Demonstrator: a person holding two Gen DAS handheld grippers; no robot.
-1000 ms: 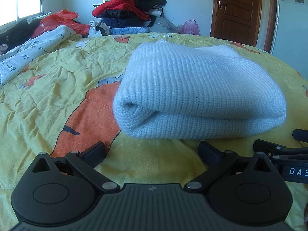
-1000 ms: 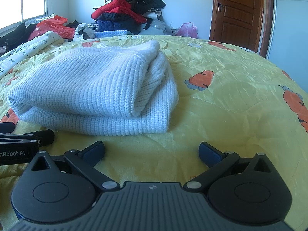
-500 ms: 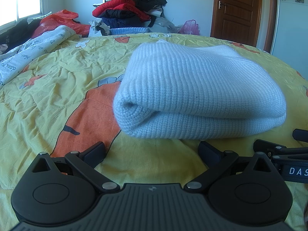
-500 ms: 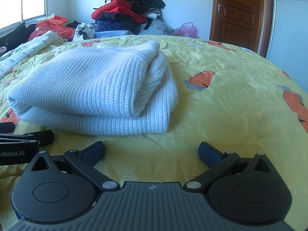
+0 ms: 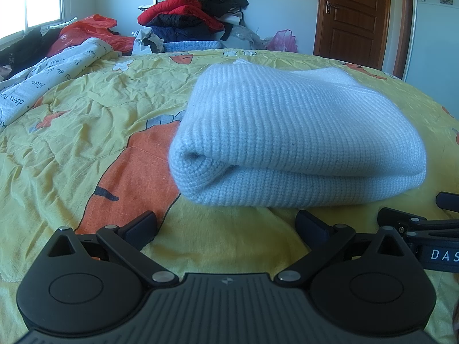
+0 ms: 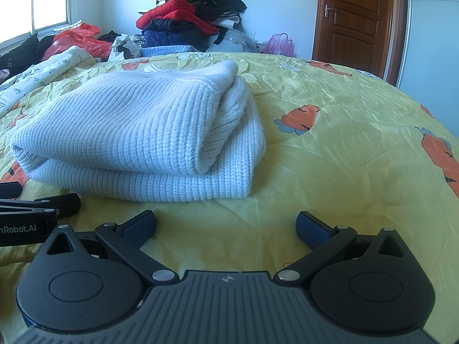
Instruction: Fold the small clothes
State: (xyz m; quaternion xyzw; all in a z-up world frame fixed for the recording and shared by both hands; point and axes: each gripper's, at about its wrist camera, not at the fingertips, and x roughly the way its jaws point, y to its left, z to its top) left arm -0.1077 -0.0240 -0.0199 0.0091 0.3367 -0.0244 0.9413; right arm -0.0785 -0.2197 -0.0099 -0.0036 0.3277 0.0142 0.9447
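Left wrist: pale blue ribbed knit sweater lies folded on yellow bed, unchanged. My left gripper and right gripper rest spread, empty, just before it. Fold looks complete.

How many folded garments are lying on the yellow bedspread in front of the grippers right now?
1: a white knit sweater, folded, on the yellow bedspread just ahead of both open grippers. The clothes pile beyond the bed's far edge is unfolded; anything behind it is hidden.
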